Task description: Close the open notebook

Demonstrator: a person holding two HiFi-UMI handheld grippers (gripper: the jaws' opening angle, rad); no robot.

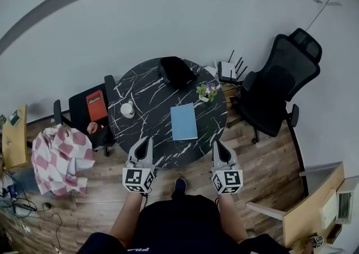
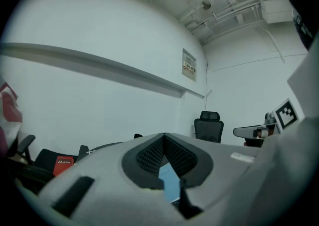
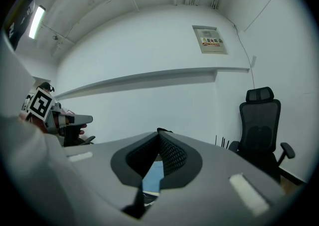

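The left hand-held gripper [image 1: 147, 139] hangs at the near rim of the round black marble counter [image 1: 147, 86], nearer the person than the notebook [image 1: 184, 121] and to its left. Its own view shows the jaw tips pressed together with nothing between them. The right hand-held gripper [image 1: 218, 144] hangs to the notebook's right, also on the person's side, its jaws likewise closed and empty. Neither touches the notebook.

The notebook lies flat near the counter's middle with a plain blue cover facing up, and looks closed. Beyond it, on the far side, sits a black bag [image 1: 176, 70]. A small pot of flowers [image 1: 207, 91] stands just past its far right corner. A white cup [image 1: 128, 109] stands well to the notebook's left. A black office chair [image 1: 280, 87] stands on the floor, off to the notebook's right.
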